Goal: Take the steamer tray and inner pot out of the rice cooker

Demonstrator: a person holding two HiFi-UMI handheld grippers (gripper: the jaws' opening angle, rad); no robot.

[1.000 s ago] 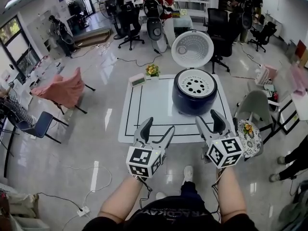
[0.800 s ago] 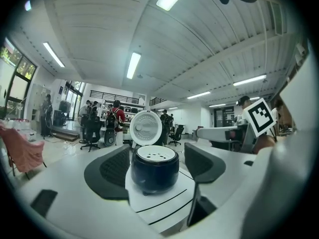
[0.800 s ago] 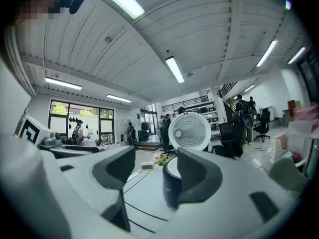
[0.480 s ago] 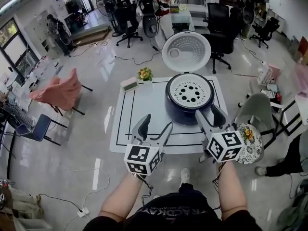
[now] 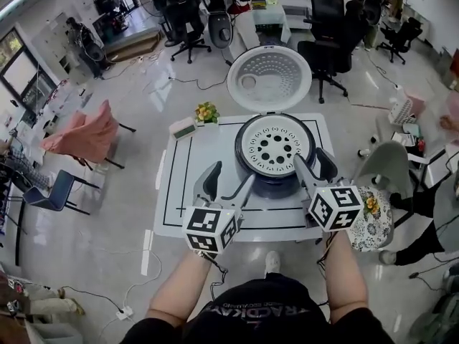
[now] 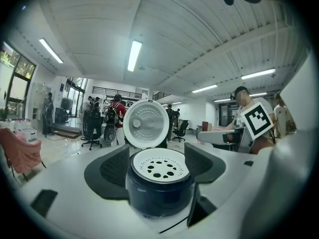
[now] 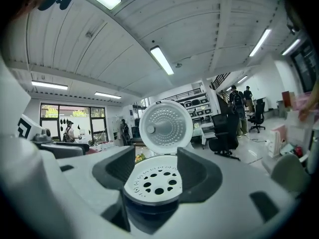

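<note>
A dark blue rice cooker (image 5: 276,181) stands on the white table (image 5: 179,185), its lid (image 5: 269,77) swung up behind it. A white steamer tray (image 5: 275,144) with round holes sits in its mouth; the inner pot below is hidden. My left gripper (image 5: 228,183) hangs open near the cooker's front left. My right gripper (image 5: 314,163) is open at the cooker's front right rim. The tray (image 6: 159,163) shows between the left jaws, and the tray (image 7: 153,182) again between the right jaws, closer. Neither gripper holds anything.
A small flower pot (image 5: 206,112) and a white digital display (image 5: 182,128) stand at the table's back left corner. Right of the table is a round patterned stool (image 5: 371,213) and a grey chair (image 5: 387,162). Office chairs and people fill the room behind.
Both grippers have moved forward toward the cooker, which now lies closer beneath me. The right gripper has reached the cooker's rim. Both jaws stay open.
</note>
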